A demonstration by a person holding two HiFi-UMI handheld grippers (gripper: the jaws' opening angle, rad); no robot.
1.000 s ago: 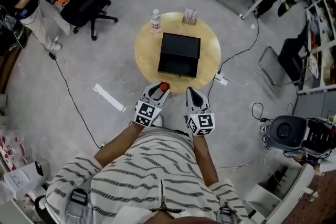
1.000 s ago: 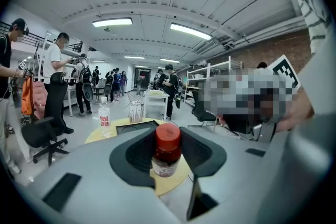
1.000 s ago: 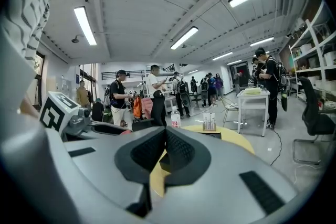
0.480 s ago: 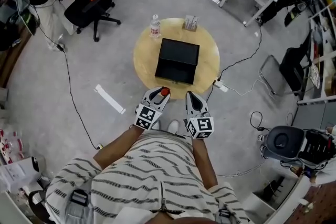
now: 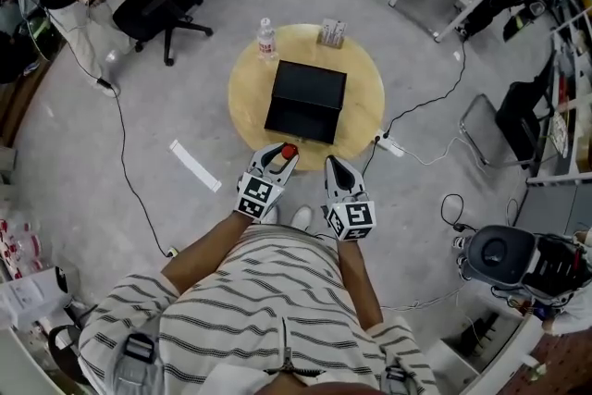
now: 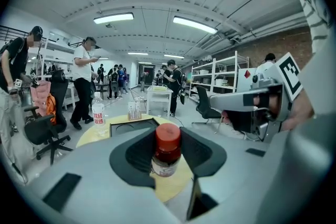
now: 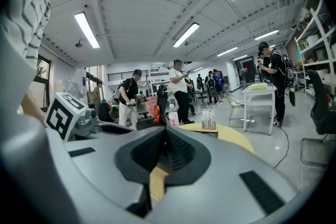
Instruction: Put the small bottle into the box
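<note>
- Two grippers. The left gripper's (image 5: 280,159) fingers clamp one small bottle (image 6: 166,155), which stands upright with its round red cap on top, by the desk's near edge. The right gripper's (image 7: 165,140) fingers are pressed together and empty.
- One round wooden desk (image 5: 367,111) carries one black rectangular box (image 5: 308,97), open.
- Beyond it, one clear plastic water bottle (image 5: 266,40) stands upright.
</note>
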